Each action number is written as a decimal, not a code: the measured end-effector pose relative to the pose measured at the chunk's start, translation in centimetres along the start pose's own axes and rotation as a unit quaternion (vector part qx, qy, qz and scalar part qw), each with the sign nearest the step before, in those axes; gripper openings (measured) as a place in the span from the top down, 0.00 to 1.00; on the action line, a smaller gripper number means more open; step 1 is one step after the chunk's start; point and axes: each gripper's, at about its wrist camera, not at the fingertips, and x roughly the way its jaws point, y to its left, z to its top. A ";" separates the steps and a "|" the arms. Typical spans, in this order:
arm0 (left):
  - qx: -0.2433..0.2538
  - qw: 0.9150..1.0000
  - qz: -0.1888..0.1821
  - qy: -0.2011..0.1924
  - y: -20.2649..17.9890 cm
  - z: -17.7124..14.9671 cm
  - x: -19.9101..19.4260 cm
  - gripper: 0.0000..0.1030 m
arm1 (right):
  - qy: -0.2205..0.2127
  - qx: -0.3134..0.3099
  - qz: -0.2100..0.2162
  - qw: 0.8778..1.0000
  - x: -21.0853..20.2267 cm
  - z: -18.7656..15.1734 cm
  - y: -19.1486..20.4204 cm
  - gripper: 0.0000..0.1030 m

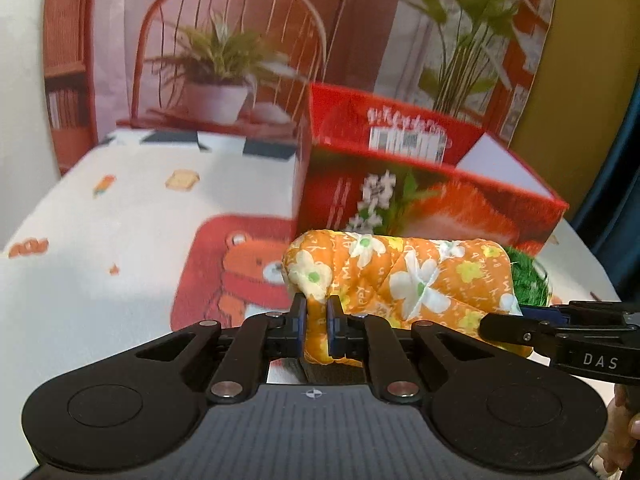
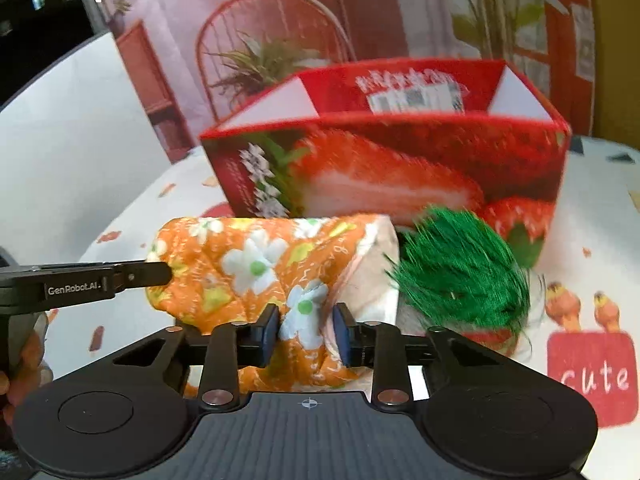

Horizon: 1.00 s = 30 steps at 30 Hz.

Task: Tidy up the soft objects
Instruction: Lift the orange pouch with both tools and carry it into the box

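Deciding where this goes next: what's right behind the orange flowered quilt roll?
Behind the orange quilt roll stands the open red strawberry box, with a green fuzzy thing at the roll's end. The box floor is hidden.

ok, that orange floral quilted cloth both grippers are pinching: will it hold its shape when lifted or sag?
The orange floral cloth probably sags between the left gripper and right gripper: the fabric bunches in the pads. It looks padded and rolled, so likely light and not slippery. It may partly unroll, since a loose end shows.

Orange quilted cloth [image 2: 240, 276] showing white flowers, box [image 2: 400, 160] wearing red strawberry print, tuft [image 2: 460, 280] glowing green, tabletop [image 1: 120, 220] showing white cartoon-bear cover.
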 end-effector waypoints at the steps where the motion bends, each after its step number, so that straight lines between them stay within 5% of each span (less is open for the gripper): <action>1: 0.001 1.000 0.001 -0.007 0.0 0.3 -0.3 0.89 | -0.008 -0.005 0.001 1.000 -0.2 0.4 0.2 0.76; 30: 0.029 0.985 -0.016 -0.171 -3.3 11.6 -2.2 0.90 | -0.135 -0.049 -0.008 0.990 -4.6 11.1 -0.7 0.80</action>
